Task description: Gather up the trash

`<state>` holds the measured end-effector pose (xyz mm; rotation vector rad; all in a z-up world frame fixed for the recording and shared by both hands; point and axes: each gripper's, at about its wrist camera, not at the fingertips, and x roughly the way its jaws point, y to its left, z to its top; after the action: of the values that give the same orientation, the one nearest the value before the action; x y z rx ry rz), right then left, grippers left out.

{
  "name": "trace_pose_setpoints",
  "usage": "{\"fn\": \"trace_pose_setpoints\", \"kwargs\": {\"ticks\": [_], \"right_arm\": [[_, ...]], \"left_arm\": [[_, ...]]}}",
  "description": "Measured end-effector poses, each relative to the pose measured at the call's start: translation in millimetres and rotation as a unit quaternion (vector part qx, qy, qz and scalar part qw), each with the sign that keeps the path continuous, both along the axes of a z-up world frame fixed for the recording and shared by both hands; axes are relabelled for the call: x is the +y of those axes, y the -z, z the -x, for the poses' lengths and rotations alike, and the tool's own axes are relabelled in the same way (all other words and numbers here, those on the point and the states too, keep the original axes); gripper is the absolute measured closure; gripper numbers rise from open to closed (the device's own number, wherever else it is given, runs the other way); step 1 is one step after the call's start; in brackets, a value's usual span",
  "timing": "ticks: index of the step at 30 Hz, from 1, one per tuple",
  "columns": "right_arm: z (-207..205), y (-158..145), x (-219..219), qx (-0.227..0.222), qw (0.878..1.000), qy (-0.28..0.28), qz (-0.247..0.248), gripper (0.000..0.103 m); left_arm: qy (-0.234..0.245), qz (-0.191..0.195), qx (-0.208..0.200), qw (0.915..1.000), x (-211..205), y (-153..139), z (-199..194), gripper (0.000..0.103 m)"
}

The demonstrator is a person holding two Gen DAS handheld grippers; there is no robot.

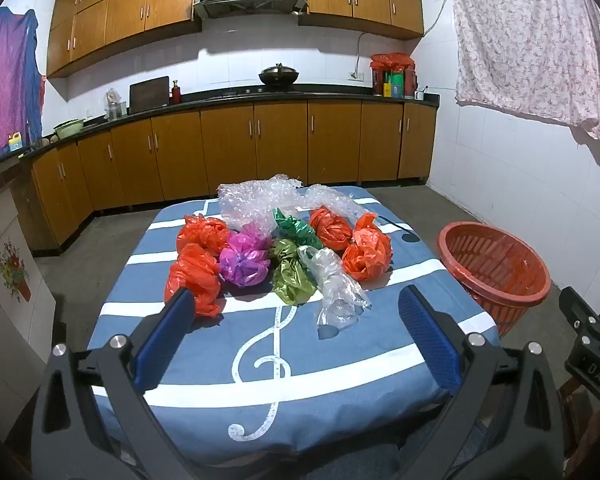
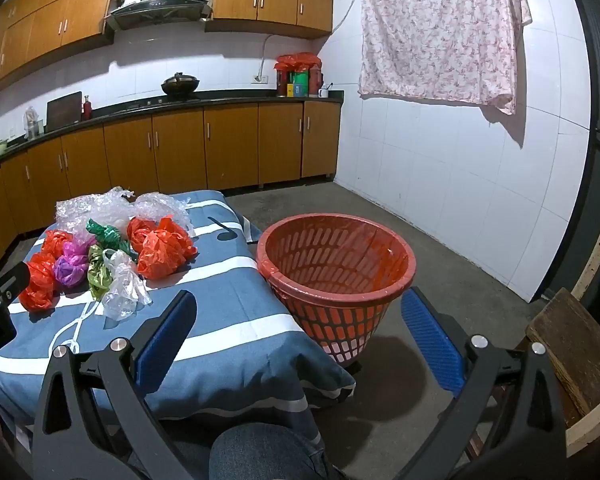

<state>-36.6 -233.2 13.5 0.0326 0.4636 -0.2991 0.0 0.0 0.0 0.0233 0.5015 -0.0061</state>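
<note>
Several crumpled plastic bags lie on a table with a blue cloth (image 1: 339, 364): orange ones (image 1: 192, 276) (image 1: 367, 254), a purple one (image 1: 244, 262), green ones (image 1: 292, 280), a clear one (image 1: 335, 288) and bubble wrap (image 1: 260, 200) at the back. A red slotted basket (image 1: 495, 268) stands on the floor right of the table; it is empty in the right wrist view (image 2: 335, 268). My left gripper (image 1: 296, 296) is open and empty, just short of the bags. My right gripper (image 2: 300, 300) is open and empty, before the basket.
Wooden kitchen cabinets and a dark counter (image 1: 260, 98) run along the far wall. A floral cloth (image 2: 439, 28) hangs on the right wall. A wooden chair (image 2: 575, 360) stands at the right. The person's knee (image 2: 260, 452) shows below the right gripper.
</note>
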Motion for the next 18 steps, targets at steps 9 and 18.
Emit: {"fn": "trace_pose_setpoints", "kwargs": {"ticks": [9, 18], "right_arm": [[-0.5, 0.1, 0.0, 0.001, 1.000, 0.000, 0.001, 0.002], [-0.6, 0.1, -0.2, 0.001, 1.000, 0.000, 0.000, 0.002]], "left_arm": [[-0.001, 0.000, 0.001, 1.0000, 0.8, -0.5, -0.3, 0.004], [0.000, -0.001, 0.001, 1.0000, -0.1, 0.1, -0.1, 0.004]]}}
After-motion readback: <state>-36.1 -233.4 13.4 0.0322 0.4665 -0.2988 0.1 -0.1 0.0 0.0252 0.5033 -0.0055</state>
